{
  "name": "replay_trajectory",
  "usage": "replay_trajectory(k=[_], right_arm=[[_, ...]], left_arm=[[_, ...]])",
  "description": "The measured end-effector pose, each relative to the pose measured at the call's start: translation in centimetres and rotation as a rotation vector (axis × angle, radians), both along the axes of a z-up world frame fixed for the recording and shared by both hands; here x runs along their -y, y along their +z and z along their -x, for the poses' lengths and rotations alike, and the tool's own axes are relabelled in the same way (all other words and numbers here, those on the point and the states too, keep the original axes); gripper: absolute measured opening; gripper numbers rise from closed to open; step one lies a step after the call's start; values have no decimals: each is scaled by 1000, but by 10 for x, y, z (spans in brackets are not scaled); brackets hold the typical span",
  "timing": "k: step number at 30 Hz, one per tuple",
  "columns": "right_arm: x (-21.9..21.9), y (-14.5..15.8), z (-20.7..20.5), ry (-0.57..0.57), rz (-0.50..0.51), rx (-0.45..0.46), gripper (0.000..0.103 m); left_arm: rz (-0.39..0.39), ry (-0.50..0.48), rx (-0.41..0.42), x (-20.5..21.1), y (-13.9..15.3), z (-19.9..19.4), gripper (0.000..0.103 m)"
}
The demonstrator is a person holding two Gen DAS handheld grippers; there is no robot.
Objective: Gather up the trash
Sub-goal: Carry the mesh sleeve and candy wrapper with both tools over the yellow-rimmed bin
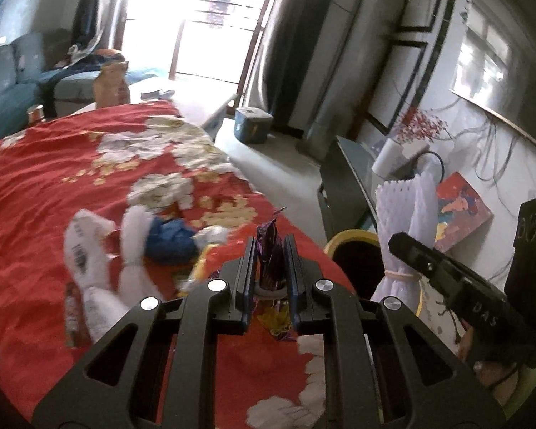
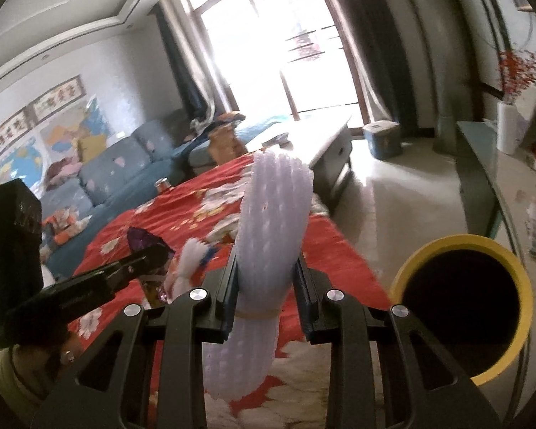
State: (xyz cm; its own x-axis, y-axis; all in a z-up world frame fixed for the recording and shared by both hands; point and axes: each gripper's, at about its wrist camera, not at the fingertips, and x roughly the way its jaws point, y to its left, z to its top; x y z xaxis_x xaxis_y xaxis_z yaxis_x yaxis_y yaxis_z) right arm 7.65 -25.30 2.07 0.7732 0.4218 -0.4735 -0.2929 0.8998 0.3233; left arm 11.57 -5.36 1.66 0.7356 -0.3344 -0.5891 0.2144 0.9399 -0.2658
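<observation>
- The right gripper (image 2: 268, 286) pinches a white foam net sleeve (image 2: 271, 221), its jaws pressed on the bundle just above a rubber band (image 2: 257, 314) tied round it.
- The sleeve stands upright in the jaws, held above the edge of the red cloth (image 2: 325, 250), with its lower end hanging loose below the fingers.
- The bin (image 2: 518, 286), yellow-rimmed and dark inside, sits just to the right of that gripper, its mouth open and facing up.
- My judgement: to drop it well, carry the sleeve rightward until its hanging end is over the dark opening, then spread the jaws; foam is light and springy, so a release at the rim could let it bounce out.
- The left gripper (image 1: 271, 250) pinches a purple foil wrapper (image 1: 268, 246), jaws closed on it, over the cloth near the table's right edge.
- That wrapper is crinkled and shiny, twisted to a point at the top.
- It should wait its turn, keeping clear so the two grippers do not collide over the bin.
- More trash lies on the cloth to the left: white wrappers (image 1: 85, 250) and a blue crumpled piece (image 1: 171, 239), blurred.
</observation>
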Motion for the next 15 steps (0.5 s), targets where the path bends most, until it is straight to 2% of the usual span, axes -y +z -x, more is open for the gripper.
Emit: replay_trajectory(k=[15], right_arm=[[90, -29, -19, -246, -21, -37, 27]], left_arm=[[-47, -149, -28, 88, -18, -31, 10]])
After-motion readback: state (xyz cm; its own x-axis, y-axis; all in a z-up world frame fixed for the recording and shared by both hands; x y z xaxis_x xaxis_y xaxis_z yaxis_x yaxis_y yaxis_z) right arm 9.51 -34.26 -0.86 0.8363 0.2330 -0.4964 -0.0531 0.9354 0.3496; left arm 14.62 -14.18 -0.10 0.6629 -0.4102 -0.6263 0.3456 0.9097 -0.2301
